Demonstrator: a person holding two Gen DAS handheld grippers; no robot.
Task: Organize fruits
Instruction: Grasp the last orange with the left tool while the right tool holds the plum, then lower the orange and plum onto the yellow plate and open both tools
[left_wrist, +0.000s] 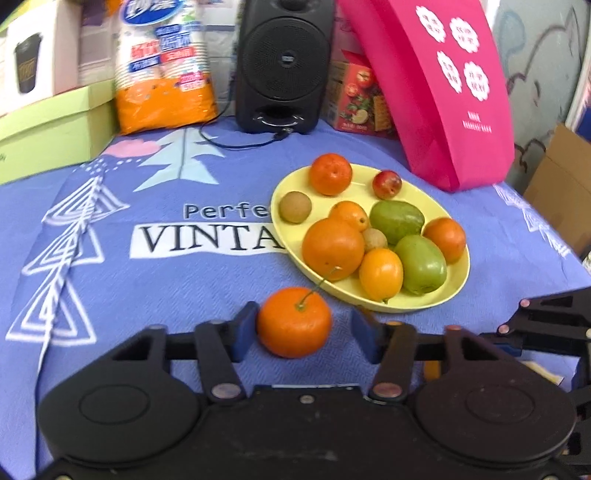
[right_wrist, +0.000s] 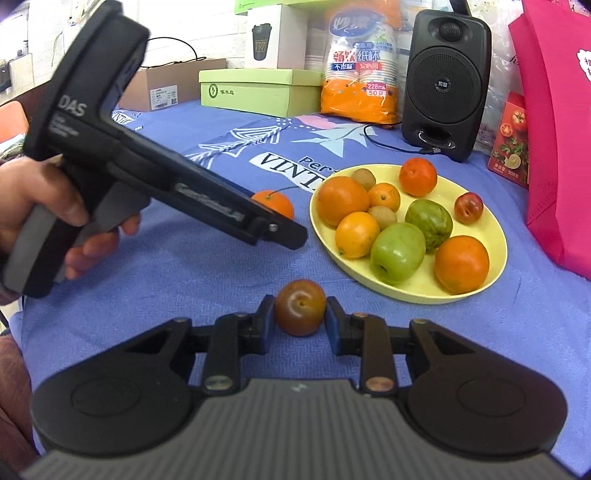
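Note:
A yellow plate (left_wrist: 288, 184) (right_wrist: 495, 229) holds several fruits: oranges, green fruits, small brown ones and a red plum. A stemmed orange mandarin (left_wrist: 294, 322) lies on the blue cloth just before the plate. My left gripper (left_wrist: 303, 334) is open around it, the left pad touching it, the right pad apart. In the right wrist view the mandarin (right_wrist: 275, 202) shows behind the left gripper's body. My right gripper (right_wrist: 299, 320) is shut on a dark red plum (right_wrist: 300, 312), low over the cloth in front of the plate.
A black speaker (left_wrist: 282, 62) with a cable, a pack of paper cups (left_wrist: 162, 66), a green box (left_wrist: 44, 125), a pink bag (left_wrist: 439, 85) and a red carton (left_wrist: 356, 96) line the back. The right gripper's body (left_wrist: 546, 325) sits at the right.

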